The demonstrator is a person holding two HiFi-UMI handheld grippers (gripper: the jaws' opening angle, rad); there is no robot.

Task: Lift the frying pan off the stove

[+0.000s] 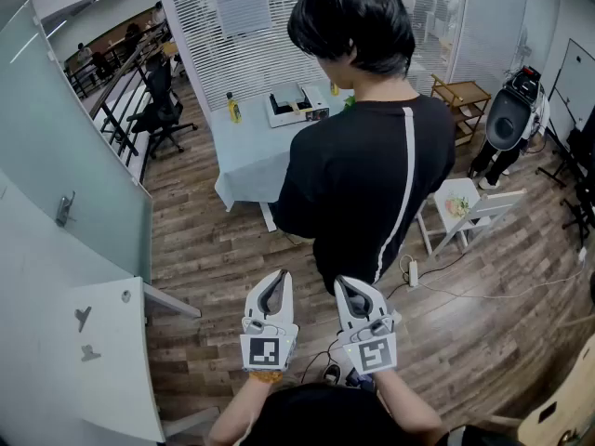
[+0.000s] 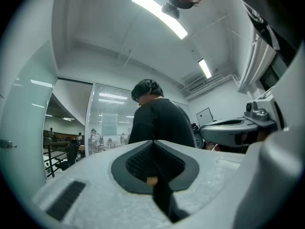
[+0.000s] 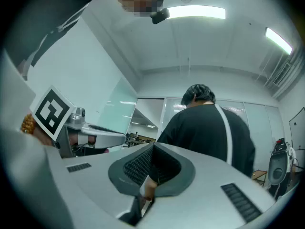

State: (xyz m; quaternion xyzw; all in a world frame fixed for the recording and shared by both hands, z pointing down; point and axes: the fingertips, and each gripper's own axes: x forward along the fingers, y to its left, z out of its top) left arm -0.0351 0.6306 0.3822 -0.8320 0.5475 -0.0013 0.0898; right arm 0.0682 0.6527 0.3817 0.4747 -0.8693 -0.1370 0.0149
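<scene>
I can make out no frying pan or stove. A white boxy appliance (image 1: 297, 105) on a far table is too small to tell. My left gripper (image 1: 276, 277) and right gripper (image 1: 347, 284) hang side by side, low in the head view, both shut with nothing between the jaws. They point toward a person in a black shirt (image 1: 364, 147) who stands with their back to me. In the left gripper view the left gripper (image 2: 152, 143) has its jaws pressed together. The right gripper (image 3: 153, 147) looks the same in its own view.
The table with a pale blue cloth (image 1: 244, 156) stands beyond the person, with a yellow bottle (image 1: 233, 108) on it. A white cabinet (image 1: 112, 360) is at my left, a white folding chair (image 1: 469, 214) at the right. Cables (image 1: 437, 282) lie on the wooden floor.
</scene>
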